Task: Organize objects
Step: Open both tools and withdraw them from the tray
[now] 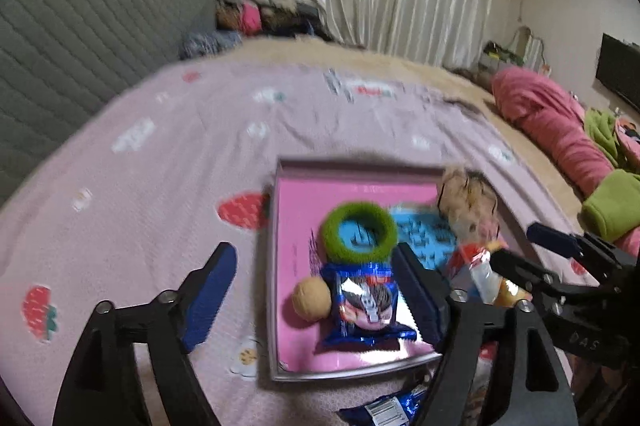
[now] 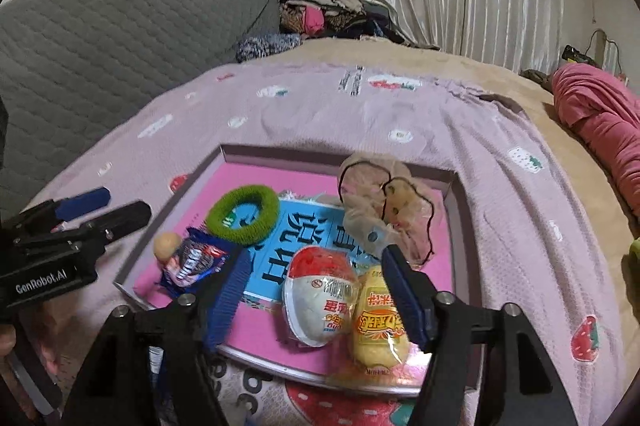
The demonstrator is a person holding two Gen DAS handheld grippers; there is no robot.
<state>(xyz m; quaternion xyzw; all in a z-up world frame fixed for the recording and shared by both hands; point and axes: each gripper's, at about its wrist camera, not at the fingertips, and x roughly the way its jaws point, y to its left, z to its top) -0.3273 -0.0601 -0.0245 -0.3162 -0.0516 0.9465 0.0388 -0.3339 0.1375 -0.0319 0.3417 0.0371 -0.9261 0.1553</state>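
Covering the bed, a pale pink knitted blanket with strawberry and flower prints (image 2: 500, 161) carries every item listed.

Shallow rectangular box lid with grey rim and bright pink floor (image 2: 456, 193): rests flat on the blanket; serves as landmark.

Blue printed sheet with large characters (image 2: 280, 250): lies flat on the lid's floor, middle.

Beige plush toy in clear wrapping (image 2: 388, 201): far right corner of the lid.

Yellow snack packet with red lettering (image 2: 376, 322): near right edge of the lid, touching the next item.

Red-and-white egg-shaped packet (image 2: 320, 290): near edge, just left of the yellow packet.

Green fuzzy ring-shaped hair tie (image 1: 359, 230): lies on the blue sheet, left of centre.

Blue foil biscuit packet (image 1: 366, 302): near left part of the lid, just below the ring.

Small tan walnut-like ball (image 1: 311, 298): touching the biscuit packet's left side.

Left tool (image 1: 320, 290): blue-padded fingers spread wide, nothing between them, above the lid's left edge.

Right tool (image 2: 316, 290): fingers parted, above the two near packets, pads not pressing either.
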